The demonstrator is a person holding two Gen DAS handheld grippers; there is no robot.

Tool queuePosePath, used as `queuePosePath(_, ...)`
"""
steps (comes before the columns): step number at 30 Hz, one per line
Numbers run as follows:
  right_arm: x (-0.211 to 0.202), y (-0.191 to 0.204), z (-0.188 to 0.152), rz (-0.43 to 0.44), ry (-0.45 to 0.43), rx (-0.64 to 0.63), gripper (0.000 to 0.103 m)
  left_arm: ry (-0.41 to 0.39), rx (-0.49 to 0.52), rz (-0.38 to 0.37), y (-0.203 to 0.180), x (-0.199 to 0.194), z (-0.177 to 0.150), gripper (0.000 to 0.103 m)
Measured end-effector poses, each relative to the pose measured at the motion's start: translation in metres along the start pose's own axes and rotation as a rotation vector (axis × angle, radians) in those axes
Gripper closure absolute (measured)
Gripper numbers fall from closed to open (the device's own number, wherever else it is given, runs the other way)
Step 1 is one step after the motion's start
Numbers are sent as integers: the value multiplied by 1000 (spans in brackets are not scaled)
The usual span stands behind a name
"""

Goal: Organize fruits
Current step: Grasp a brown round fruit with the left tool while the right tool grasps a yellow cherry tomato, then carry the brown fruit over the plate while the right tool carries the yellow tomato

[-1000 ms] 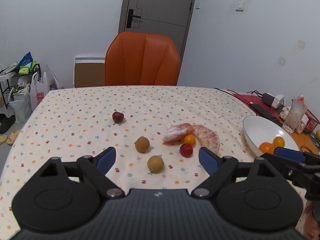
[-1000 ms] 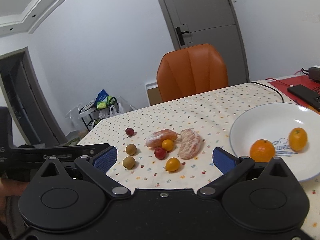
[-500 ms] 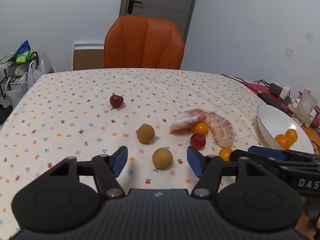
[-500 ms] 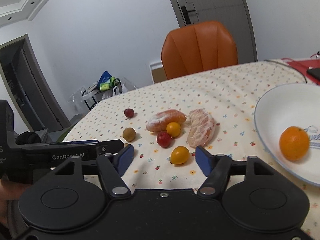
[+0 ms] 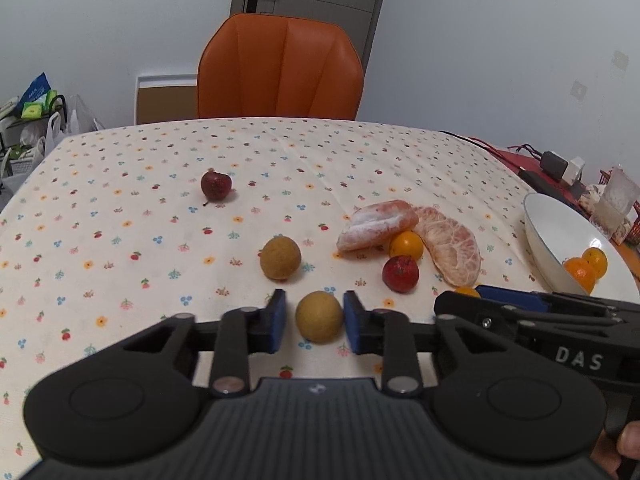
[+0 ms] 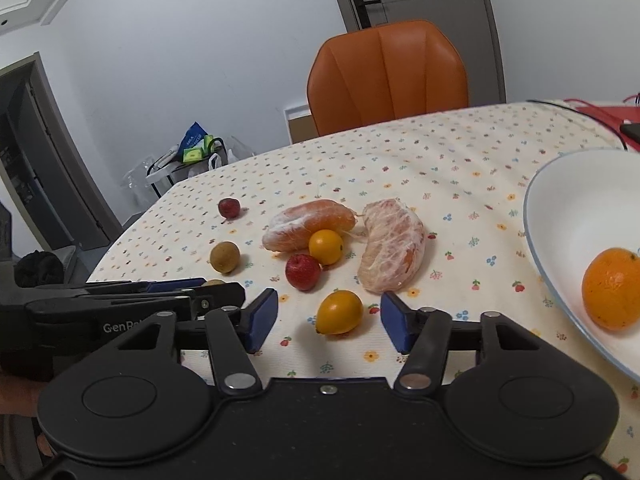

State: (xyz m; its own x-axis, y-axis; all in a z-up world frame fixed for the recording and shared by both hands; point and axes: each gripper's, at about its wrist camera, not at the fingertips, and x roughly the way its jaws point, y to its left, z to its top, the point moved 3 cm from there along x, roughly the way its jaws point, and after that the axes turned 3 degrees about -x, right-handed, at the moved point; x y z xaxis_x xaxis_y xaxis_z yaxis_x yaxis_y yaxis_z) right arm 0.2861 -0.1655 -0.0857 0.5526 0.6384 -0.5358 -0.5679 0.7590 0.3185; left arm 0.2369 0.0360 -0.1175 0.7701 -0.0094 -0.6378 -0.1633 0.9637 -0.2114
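Note:
My left gripper point(image 5: 315, 322) is low over the tablecloth with its blue pads on either side of a tan round fruit point(image 5: 319, 316), small gaps left on both sides. A second tan fruit point(image 5: 280, 258) lies just beyond. My right gripper point(image 6: 328, 322) is open around a small yellow-orange fruit point(image 6: 339, 312), not touching it. Two peeled citrus pieces point(image 6: 390, 246), a small orange point(image 6: 326, 246), a red fruit point(image 6: 303, 272) and a dark red fruit point(image 6: 229, 208) lie on the cloth. A white bowl point(image 6: 560, 216) at right holds an orange point(image 6: 612, 288).
An orange chair point(image 5: 280, 68) stands at the table's far edge. Cables, a charger and a plastic cup point(image 5: 614, 200) sit on the red surface at far right. A cluttered rack with bags point(image 5: 32, 120) stands left of the table.
Both grippers have come down and forward to the fruits. The left jaws have narrowed around the tan fruit, the right jaws around the yellow-orange fruit.

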Motion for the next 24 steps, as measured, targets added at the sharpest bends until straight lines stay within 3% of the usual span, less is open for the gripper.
queuePosePath(4, 3, -2, 0, -10, -8, 1, 64, 2, -8, -3, 0, -2, -1, 79)
queuePosePath(6, 4, -2, 0, -15, -5, 1, 79, 2, -14, -5, -1, -4, -2, 79)
queuePosePath(24, -43, -2, 1, -4, -75, 13, 80, -75, 7, -32, -26, -48, 2, 79)
